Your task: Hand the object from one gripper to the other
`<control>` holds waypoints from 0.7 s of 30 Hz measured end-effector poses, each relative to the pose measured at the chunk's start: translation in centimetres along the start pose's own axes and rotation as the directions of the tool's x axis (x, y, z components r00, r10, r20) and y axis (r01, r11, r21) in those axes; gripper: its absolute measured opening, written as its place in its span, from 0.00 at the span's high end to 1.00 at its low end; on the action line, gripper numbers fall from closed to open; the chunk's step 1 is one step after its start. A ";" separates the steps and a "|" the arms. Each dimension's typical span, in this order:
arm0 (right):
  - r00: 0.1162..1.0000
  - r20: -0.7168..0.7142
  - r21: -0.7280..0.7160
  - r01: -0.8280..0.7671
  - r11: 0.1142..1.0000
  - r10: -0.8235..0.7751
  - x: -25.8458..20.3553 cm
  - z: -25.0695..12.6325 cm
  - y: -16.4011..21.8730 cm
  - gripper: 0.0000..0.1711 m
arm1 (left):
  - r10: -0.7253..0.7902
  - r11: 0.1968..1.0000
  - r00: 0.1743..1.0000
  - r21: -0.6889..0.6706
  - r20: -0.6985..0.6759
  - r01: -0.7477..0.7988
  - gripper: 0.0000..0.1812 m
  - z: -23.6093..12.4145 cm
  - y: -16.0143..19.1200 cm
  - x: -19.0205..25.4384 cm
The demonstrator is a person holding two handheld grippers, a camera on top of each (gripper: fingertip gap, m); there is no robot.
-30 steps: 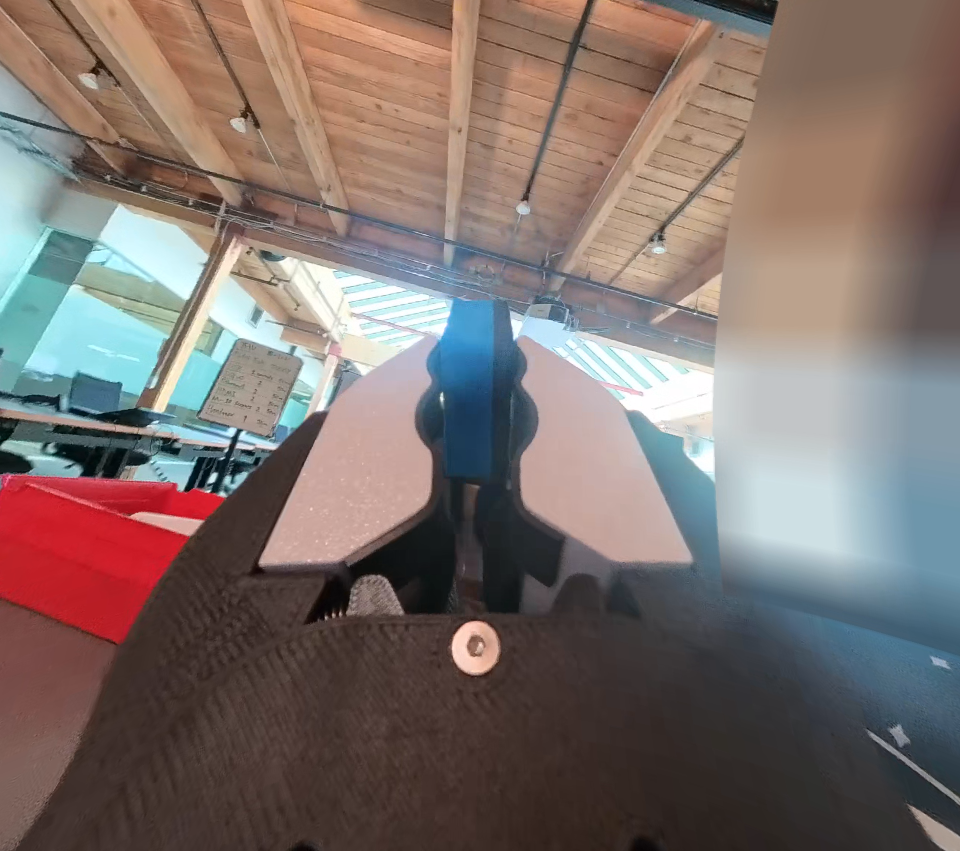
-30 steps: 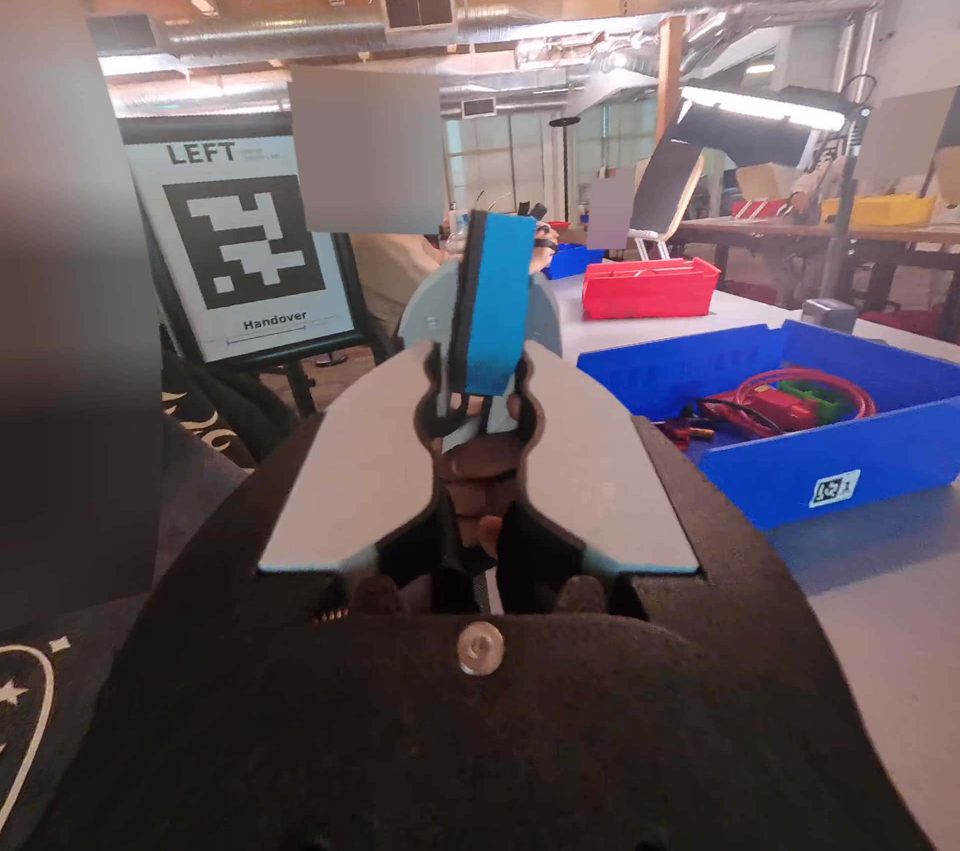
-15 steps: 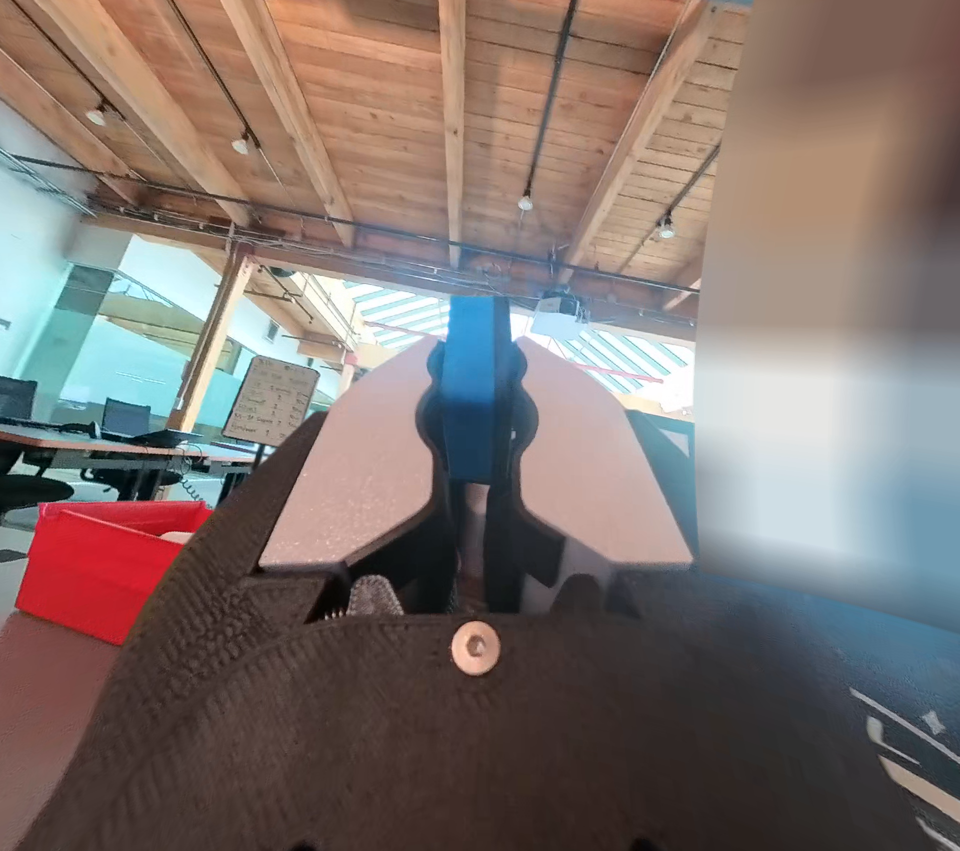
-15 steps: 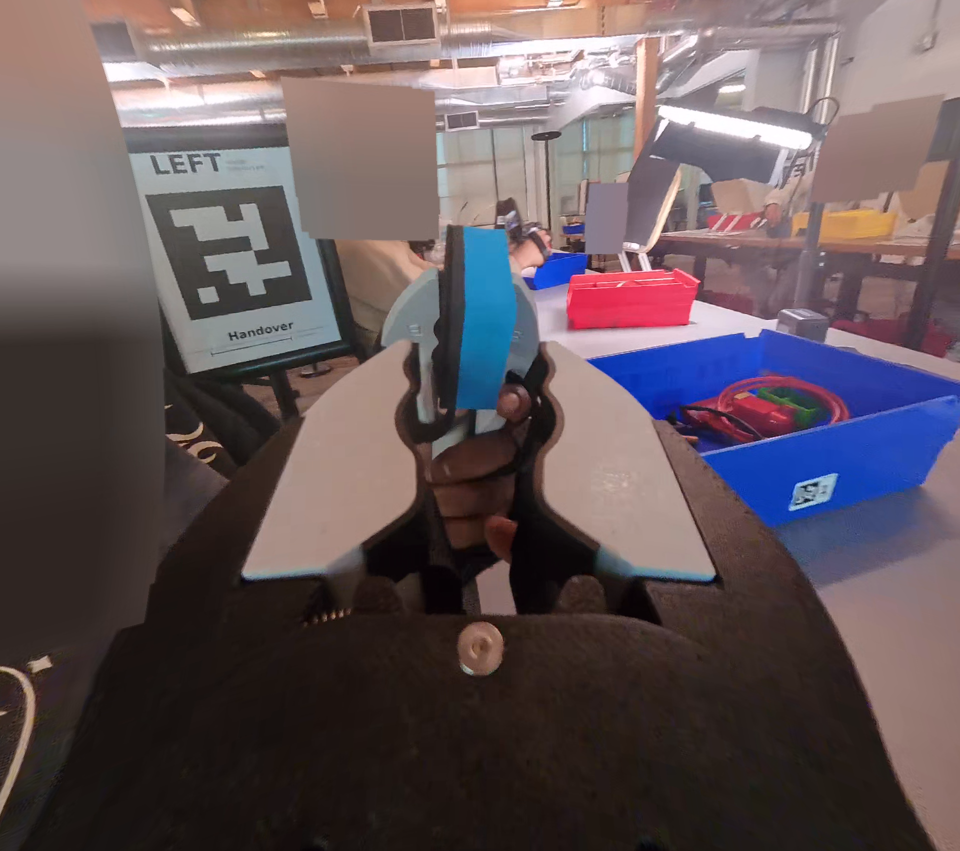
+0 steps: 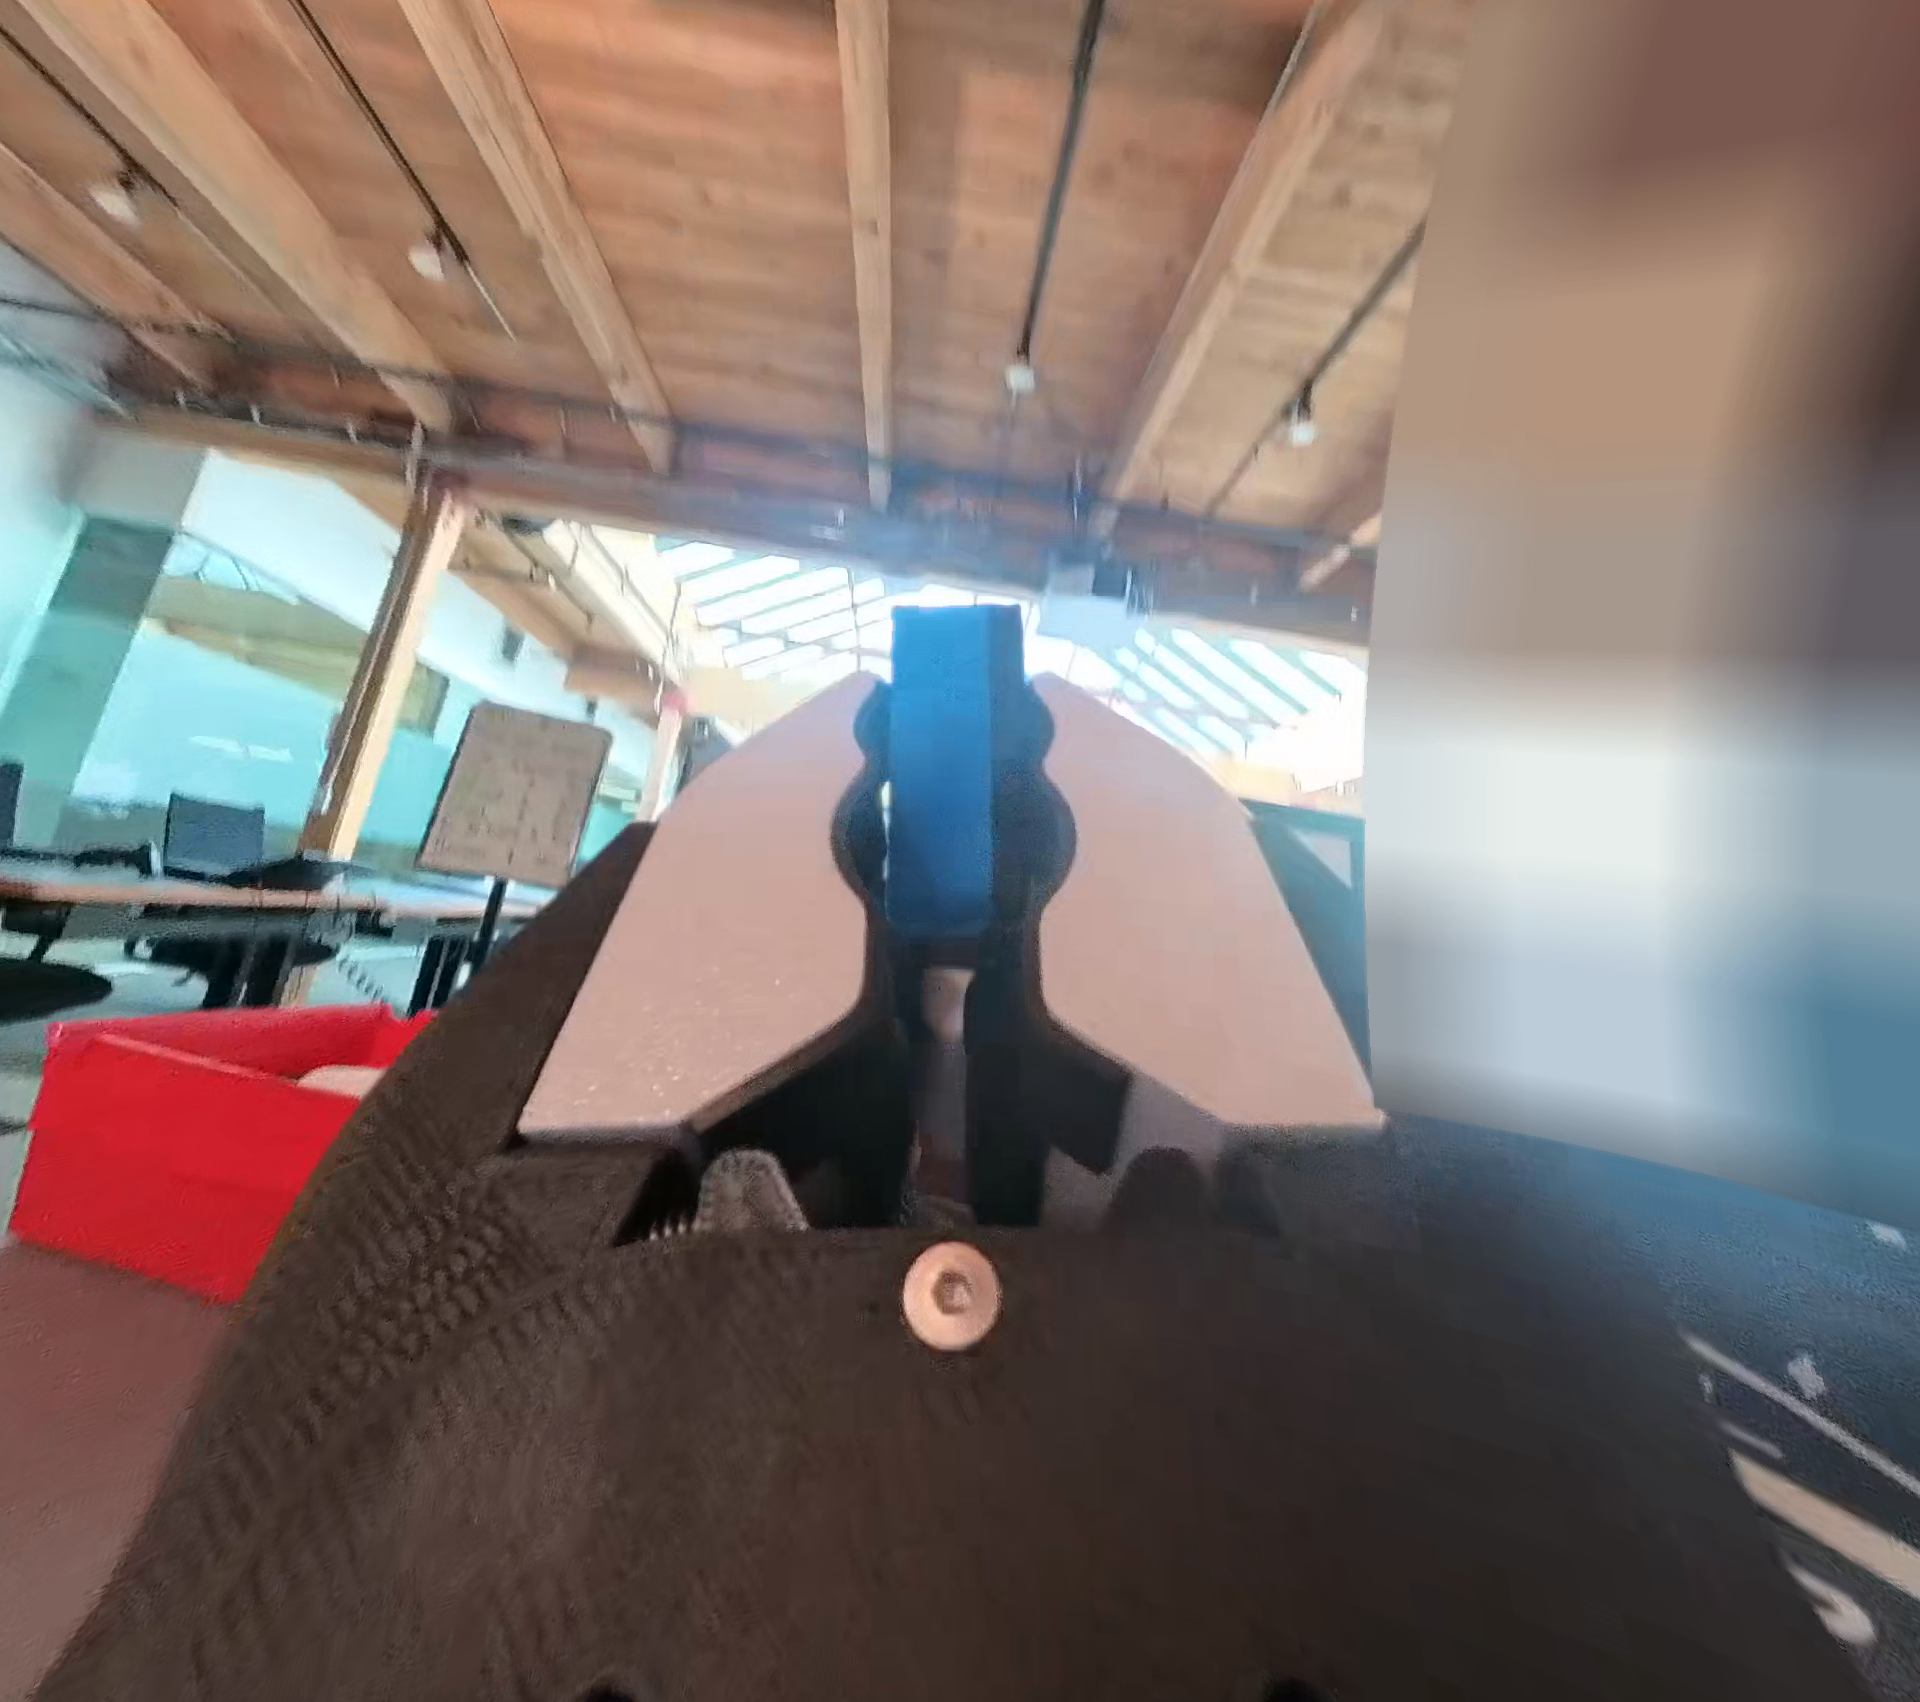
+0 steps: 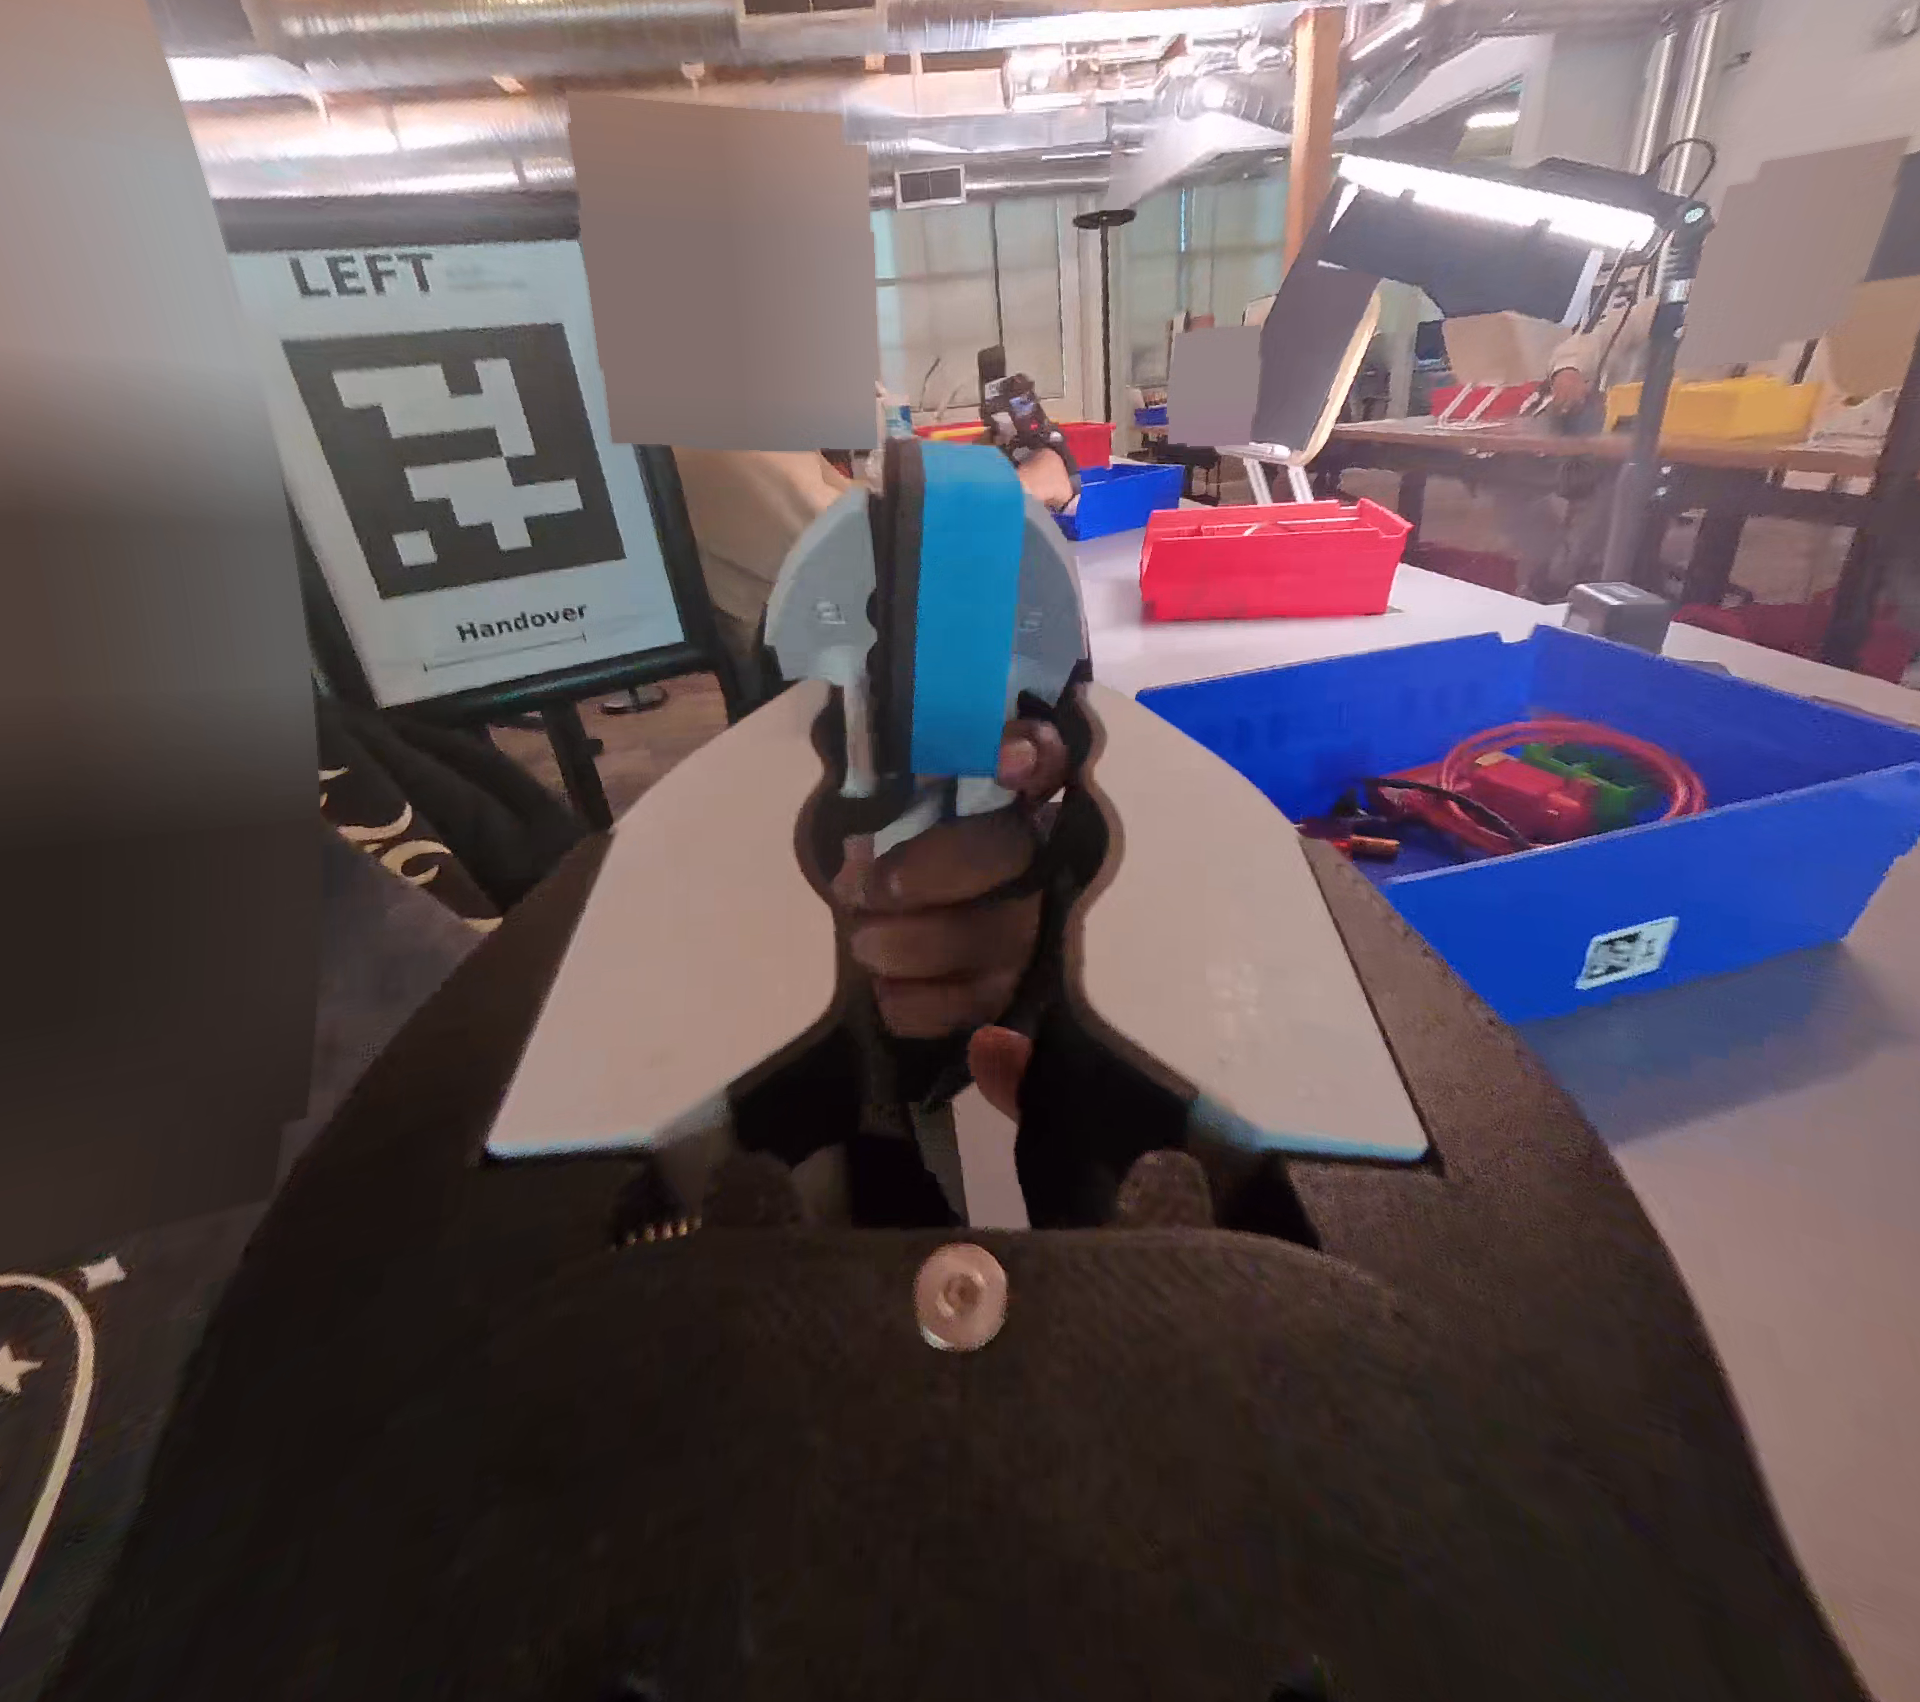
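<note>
Two grippers meet on one blue block [image 6: 961, 613]: the left gripper [image 5: 945, 805] is clamped on it, the block standing upright and pinched flat between its closed-in jaws, its top edge poking past the tips. In the right wrist view the right gripper [image 6: 956, 779] has its jaws spread wide on either side of the block's lower end, not touching it, with the blue bin [image 6: 1662, 914] on the table [image 6: 1766, 1185] to the right.
</note>
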State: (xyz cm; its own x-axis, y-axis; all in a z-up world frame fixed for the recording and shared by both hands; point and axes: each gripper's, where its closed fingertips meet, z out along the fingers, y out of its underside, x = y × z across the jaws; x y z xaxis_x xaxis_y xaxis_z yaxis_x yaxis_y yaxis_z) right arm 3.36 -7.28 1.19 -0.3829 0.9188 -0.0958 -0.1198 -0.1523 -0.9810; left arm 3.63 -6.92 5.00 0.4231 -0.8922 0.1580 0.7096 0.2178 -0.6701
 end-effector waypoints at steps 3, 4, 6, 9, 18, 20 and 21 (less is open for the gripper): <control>0.998 0.042 0.068 -0.055 0.996 0.052 -0.1 0.5 -0.2 0.87 | -0.044 0.999 0.999 0.015 0.010 0.044 0.88 -0.1 0.0 -0.4; 0.996 0.048 0.058 -0.078 0.995 0.076 0.0 0.5 -0.1 0.87 | -0.051 0.999 0.999 -0.020 0.006 0.051 0.88 -0.1 0.1 -0.5; 0.994 0.049 -0.007 -0.100 0.995 0.100 0.2 0.0 0.3 0.87 | -0.058 0.990 0.998 -0.126 0.002 0.058 0.81 0.0 0.7 -0.8; 0.996 0.035 -0.100 -0.075 0.992 0.079 0.2 -0.7 0.8 0.87 | -0.088 0.942 0.996 -0.325 -0.005 0.081 0.81 -0.1 2.2 -0.7; 0.998 0.031 0.131 -0.067 0.989 0.063 0.2 0.1 -1.2 0.80 | -0.048 0.998 0.998 -0.050 0.031 0.050 0.88 0.1 0.9 -0.8; 0.996 0.036 0.128 -0.081 0.988 0.077 0.3 0.2 -0.9 0.86 | -0.090 0.995 0.996 -0.047 0.027 0.091 0.88 0.1 1.3 -0.8; 0.995 0.038 0.110 -0.092 0.990 0.088 0.4 0.1 -0.7 0.87 | -0.097 0.993 0.995 -0.067 0.029 0.099 0.88 0.1 1.4 -0.9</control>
State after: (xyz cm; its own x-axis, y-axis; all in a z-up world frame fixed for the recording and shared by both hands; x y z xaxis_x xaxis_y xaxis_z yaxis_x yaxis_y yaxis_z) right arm 3.16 -6.83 1.90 -0.4262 0.8874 -0.1756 -0.1843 -0.2753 -0.9435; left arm 4.31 -5.77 3.97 0.3683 -0.8975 0.2428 0.7084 0.1018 -0.6984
